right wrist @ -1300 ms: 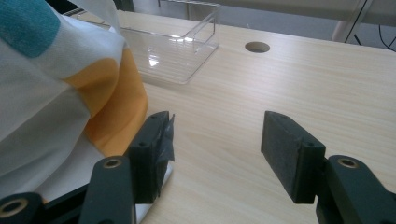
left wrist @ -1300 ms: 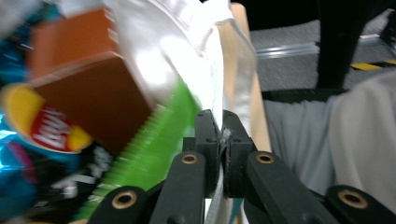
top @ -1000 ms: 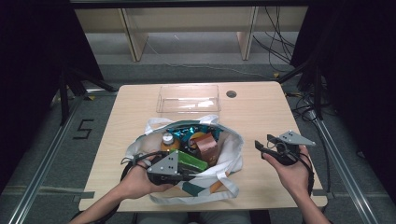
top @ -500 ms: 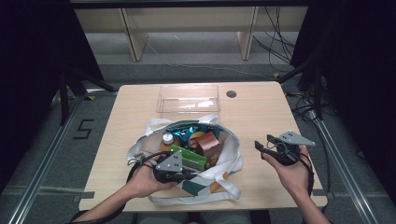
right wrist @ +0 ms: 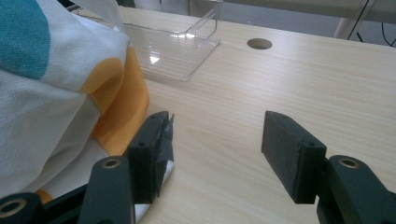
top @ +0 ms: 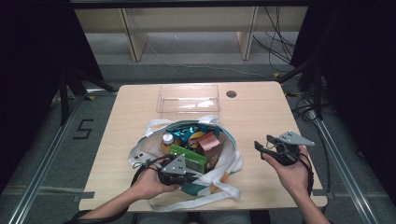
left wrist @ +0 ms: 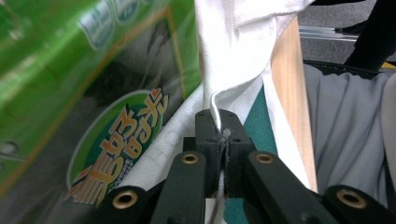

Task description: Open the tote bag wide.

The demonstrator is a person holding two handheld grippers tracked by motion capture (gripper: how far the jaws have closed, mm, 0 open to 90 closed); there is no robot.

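High view looks forward and down over the whole table (top: 261,112). Both gripper views sit low and close; the right gripper view and the high view share the clear tray (right wrist: 180,46) at centre-top.

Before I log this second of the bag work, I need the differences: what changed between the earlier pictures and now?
Very little. The left claw stays shut on the white bag edge at its near side, shifting only slightly. The right claw stays open above the table, right of the bag. The clear tray and the snacks kept their places.
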